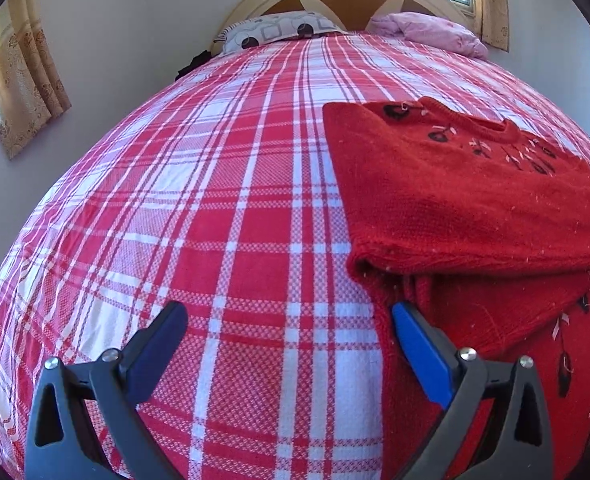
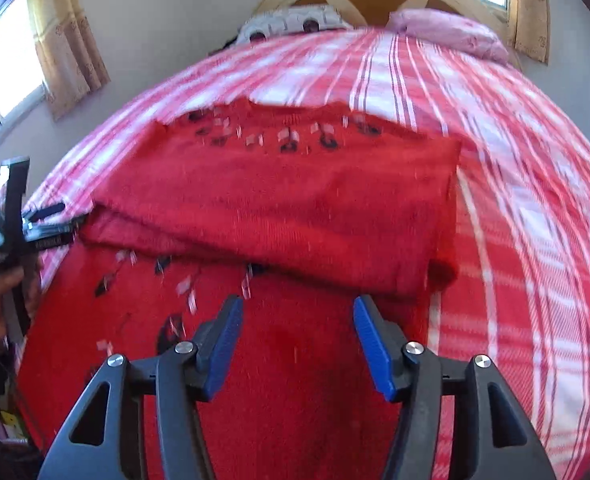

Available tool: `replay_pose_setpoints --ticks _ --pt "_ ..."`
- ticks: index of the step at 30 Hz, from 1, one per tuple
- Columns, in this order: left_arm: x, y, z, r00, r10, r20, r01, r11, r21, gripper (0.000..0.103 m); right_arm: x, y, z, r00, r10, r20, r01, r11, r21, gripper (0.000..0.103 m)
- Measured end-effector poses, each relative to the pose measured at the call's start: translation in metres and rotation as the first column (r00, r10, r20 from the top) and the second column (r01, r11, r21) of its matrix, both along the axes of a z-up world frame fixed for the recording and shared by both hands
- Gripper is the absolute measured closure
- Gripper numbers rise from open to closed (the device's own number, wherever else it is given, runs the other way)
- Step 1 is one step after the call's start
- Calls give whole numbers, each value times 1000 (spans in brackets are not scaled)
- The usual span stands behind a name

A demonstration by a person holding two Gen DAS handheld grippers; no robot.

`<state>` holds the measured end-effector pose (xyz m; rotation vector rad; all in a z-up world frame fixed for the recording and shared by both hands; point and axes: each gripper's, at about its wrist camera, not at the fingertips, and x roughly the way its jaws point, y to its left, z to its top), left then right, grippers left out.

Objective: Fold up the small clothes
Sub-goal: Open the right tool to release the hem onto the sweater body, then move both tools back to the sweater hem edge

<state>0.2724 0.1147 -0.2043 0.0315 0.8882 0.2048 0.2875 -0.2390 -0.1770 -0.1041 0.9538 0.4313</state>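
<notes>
Red sweater (image 2: 279, 200) half folded on plaid bedspread (image 1: 215, 200). Right gripper (image 2: 298, 312) agape and empty above it; left gripper (image 1: 289, 316) wide, empty, at nine o'clock.

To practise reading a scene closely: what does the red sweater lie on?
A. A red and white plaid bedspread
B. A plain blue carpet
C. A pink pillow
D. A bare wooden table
A: the sweater lies partly folded on the plaid bedspread, which covers the bed up to the headboard; the pink pillow sits apart, at the far end.
</notes>
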Motion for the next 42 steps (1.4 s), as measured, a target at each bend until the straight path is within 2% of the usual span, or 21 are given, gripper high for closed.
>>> replay_pose_setpoints --ticks 2,5,11,14,17,21,27,37,42 --pt "0 0 0 1000 1 0 -1 1000 -5 0 -3 -6 -1 1000 -3 12 3 1000 27 44" --pt "0 0 -1 1000 -3 -4 3 1000 -15 0 1 -11 -3 1000 -26 -15 27 997 73 44" --pt "-7 -1 3 1000 -1 -2 1 1000 -11 0 -12 -9 7 999 -42 -8 42 998 35 44" --pt "-28 -6 11 999 -23 30 24 999 -41 0 -25 -14 9 1000 -29 2 28 999 27 44" --pt "-49 -13 12 998 -56 35 57 998 -40 0 -39 -21 9 999 -47 15 47 999 4 44" --pt "-80 -21 14 995 -94 40 96 994 -61 0 -64 -29 12 999 -45 19 44 999 26 44" --pt "-114 -35 12 988 -153 32 154 987 -43 0 -92 -30 8 999 -39 31 39 999 1 44" --pt "-169 -47 16 975 -222 20 223 971 -90 0 -152 -53 14 997 -78 6 77 996 40 44" --pt "-190 -46 20 971 -239 13 238 961 -141 7 -174 -74 8 991 -123 -50 127 988 85 44"
